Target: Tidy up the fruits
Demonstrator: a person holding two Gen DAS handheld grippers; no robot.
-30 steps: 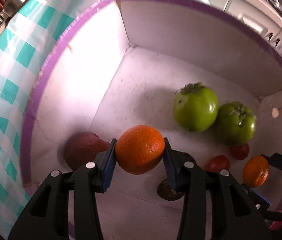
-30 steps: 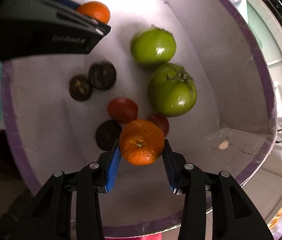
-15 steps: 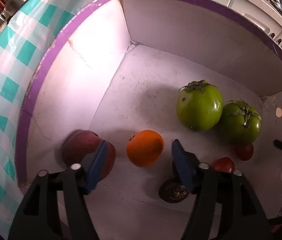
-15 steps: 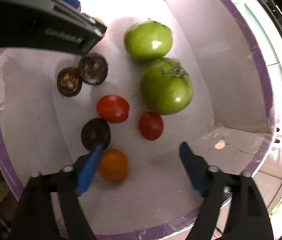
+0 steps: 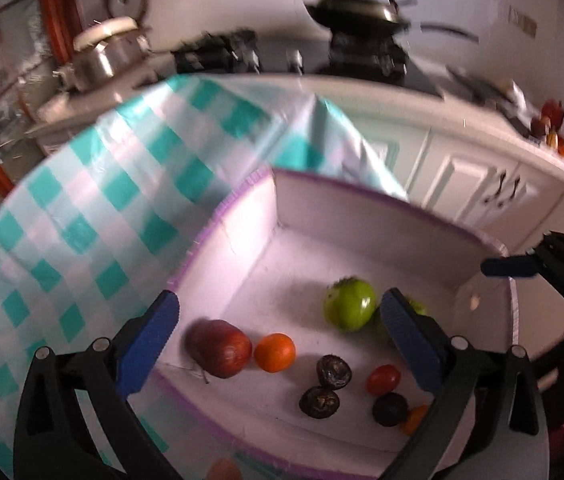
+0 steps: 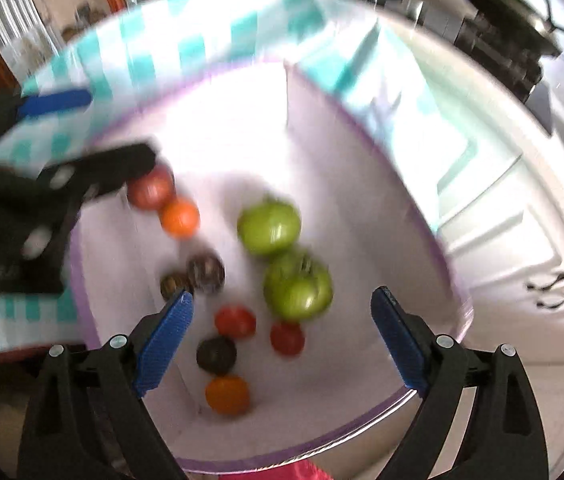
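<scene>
A white box with a purple rim (image 5: 362,196) (image 6: 438,248) holds the fruit. In it lie two oranges (image 5: 274,352) (image 6: 227,394), a red apple (image 5: 219,347) (image 6: 150,189), two green tomatoes (image 5: 350,303) (image 6: 297,286), small red tomatoes (image 5: 383,379) (image 6: 235,321) and dark round fruits (image 5: 334,372) (image 6: 216,354). My left gripper (image 5: 279,340) is open and empty above the box's near left side. My right gripper (image 6: 282,338) is open and empty above the box's near side; it also shows in the left wrist view (image 5: 542,264).
The box sits on a teal-and-white checked tablecloth (image 5: 81,216). A kitchen counter with white cabinet doors (image 5: 462,176), pots and a pan (image 5: 358,8) runs behind. Something pink (image 6: 294,470) lies at the box's near edge.
Both grippers opened and dropped their oranges into the box, then pulled up and back away from it. Both views are now blurred by motion.
</scene>
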